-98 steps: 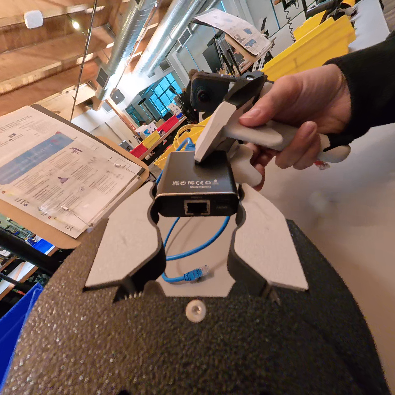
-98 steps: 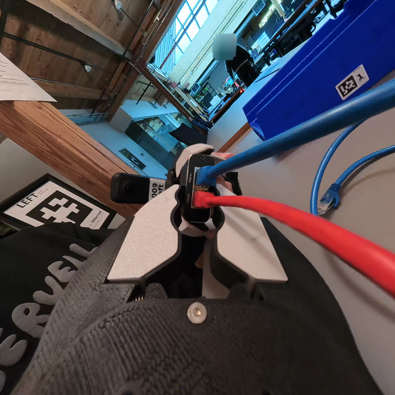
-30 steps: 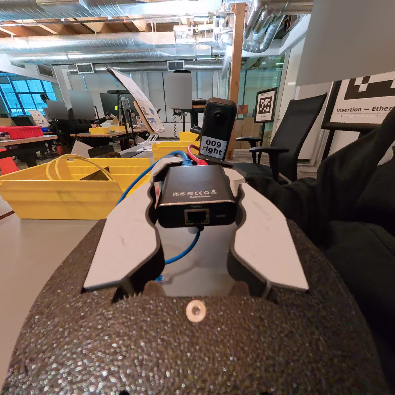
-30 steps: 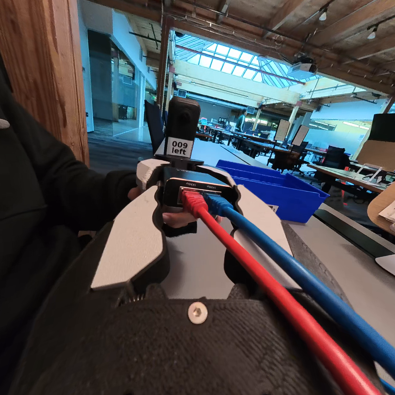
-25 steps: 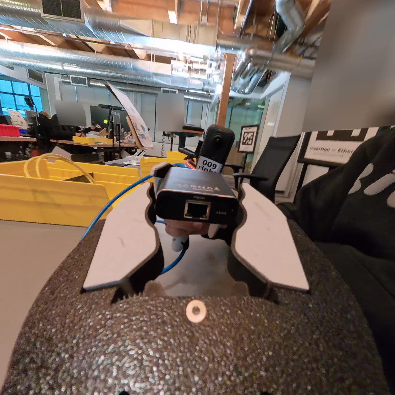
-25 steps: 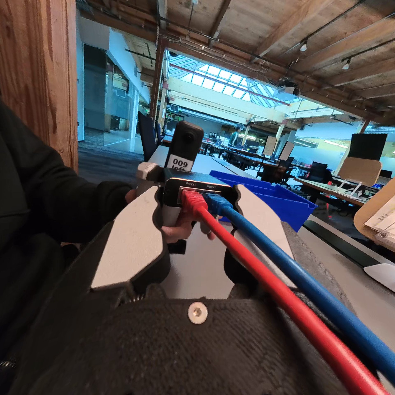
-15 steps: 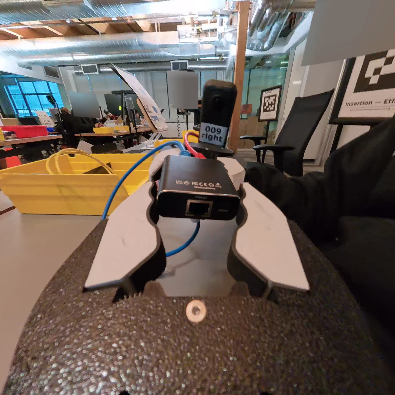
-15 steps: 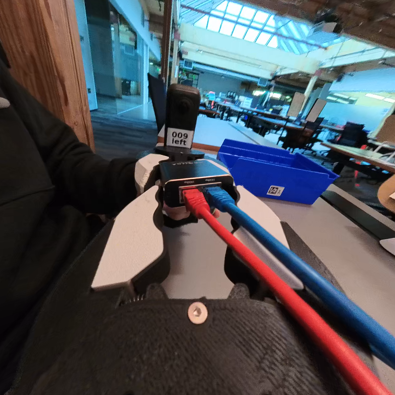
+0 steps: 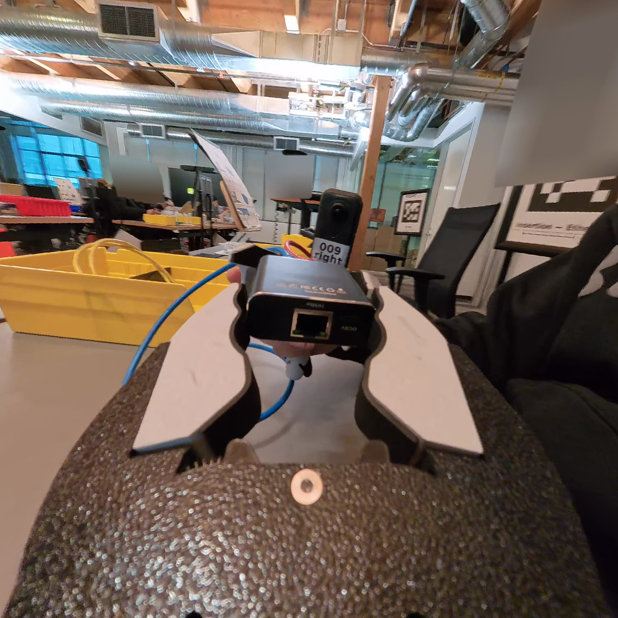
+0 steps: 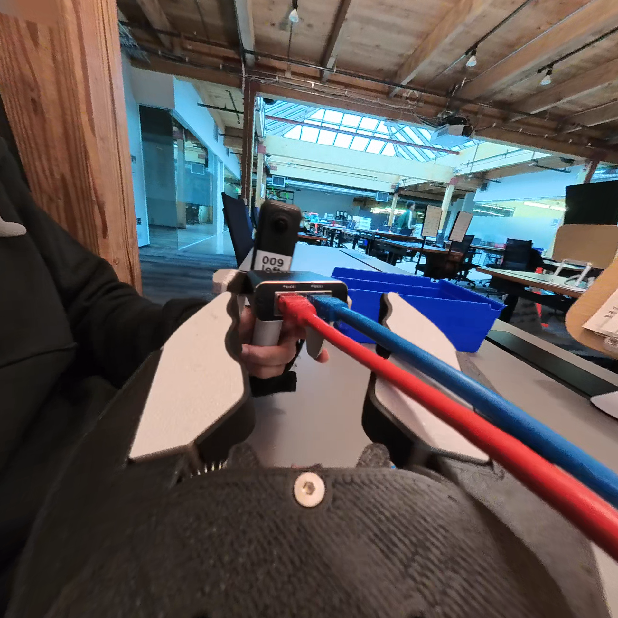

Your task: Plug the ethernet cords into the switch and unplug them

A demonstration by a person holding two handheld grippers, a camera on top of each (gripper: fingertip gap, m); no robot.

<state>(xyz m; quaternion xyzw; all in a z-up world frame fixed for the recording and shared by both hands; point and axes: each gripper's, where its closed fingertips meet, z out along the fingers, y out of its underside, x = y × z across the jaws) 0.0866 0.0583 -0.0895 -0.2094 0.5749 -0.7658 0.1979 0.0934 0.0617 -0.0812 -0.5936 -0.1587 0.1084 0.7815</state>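
Widened, right gripper stands open by the printed switch; left gripper clamps it.

The switch looks smooth black metal, faintly glossy — red cord and blue cord smooth, matt plastic.
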